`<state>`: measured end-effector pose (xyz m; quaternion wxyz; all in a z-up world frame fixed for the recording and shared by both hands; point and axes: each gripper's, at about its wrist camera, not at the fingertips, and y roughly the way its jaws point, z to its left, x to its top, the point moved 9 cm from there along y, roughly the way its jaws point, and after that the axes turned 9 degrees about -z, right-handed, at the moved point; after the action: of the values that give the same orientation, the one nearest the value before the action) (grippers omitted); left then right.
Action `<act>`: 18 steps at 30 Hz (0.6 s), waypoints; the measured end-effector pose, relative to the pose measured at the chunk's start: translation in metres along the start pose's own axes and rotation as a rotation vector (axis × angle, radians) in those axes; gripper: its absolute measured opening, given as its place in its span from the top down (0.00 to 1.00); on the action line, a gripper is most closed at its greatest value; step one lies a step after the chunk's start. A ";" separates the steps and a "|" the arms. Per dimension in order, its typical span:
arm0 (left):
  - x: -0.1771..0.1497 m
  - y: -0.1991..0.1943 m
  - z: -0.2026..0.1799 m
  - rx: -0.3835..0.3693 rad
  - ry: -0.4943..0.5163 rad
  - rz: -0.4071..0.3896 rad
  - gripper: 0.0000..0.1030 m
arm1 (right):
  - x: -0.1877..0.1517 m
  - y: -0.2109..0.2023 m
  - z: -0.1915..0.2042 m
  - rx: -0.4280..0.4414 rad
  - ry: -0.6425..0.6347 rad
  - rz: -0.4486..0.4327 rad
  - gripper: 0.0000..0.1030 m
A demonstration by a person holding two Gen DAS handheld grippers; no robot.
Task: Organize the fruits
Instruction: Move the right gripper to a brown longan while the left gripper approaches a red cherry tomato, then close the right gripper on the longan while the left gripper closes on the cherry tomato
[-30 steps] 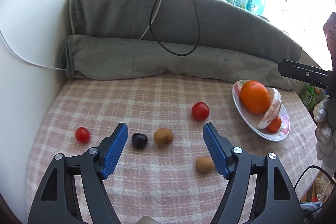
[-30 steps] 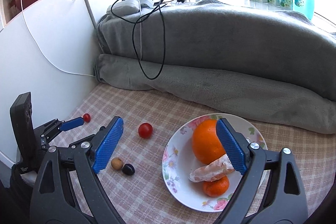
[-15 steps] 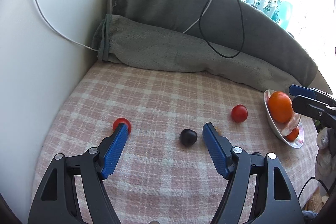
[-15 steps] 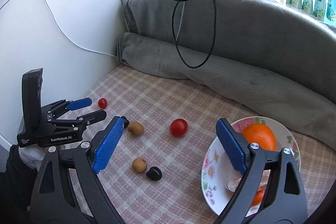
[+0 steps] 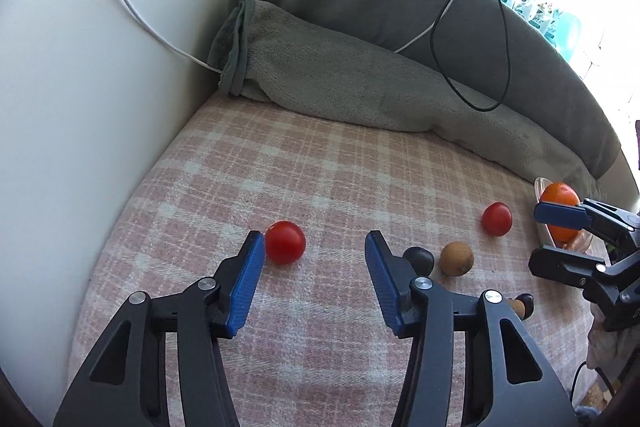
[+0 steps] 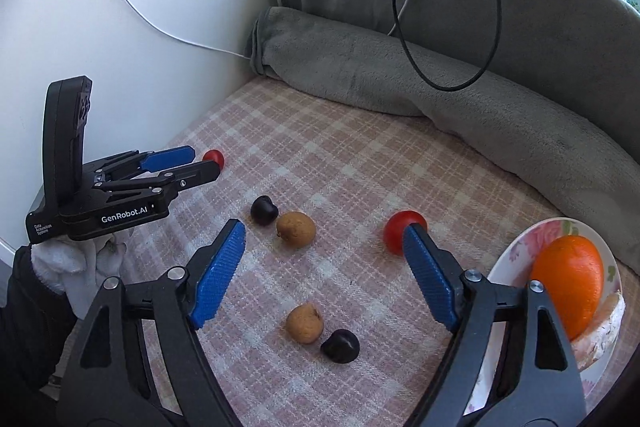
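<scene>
You have barely begun, I judge: only the orange and some peeled pieces lie on the flowered plate at 4 o'clock in the right wrist view, while six small fruits still sit loose on the checked cloth. Your left gripper is closing, its pads not yet pressing the small red fruit just inside its left finger at 9 o'clock. Your right gripper is closing on nothing, and only its view shows the brown fruit and dark fruit whole between its fingers.

Left gripper: black frame, blue ribbed pads, silver screws, white "GenRobot.AI" marking; white glove, black sleeve.
</scene>
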<state>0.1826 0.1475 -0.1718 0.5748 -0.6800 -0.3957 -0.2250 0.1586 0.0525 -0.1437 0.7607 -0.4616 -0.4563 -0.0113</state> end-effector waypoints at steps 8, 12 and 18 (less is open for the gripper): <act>-0.003 0.008 0.010 0.003 -0.014 0.018 0.62 | -0.009 0.025 0.008 0.029 -0.013 0.060 0.39; -0.005 0.011 0.013 0.003 -0.021 0.026 0.63 | -0.011 0.033 0.009 0.042 -0.010 0.079 0.47; -0.008 0.014 0.013 0.001 -0.021 0.039 0.67 | -0.015 0.045 0.010 0.060 -0.001 0.104 0.55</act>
<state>0.1872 0.1574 -0.1889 0.5753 -0.6895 -0.3885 -0.2066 0.1628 0.0794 -0.1835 0.7735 -0.4618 -0.4320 0.0423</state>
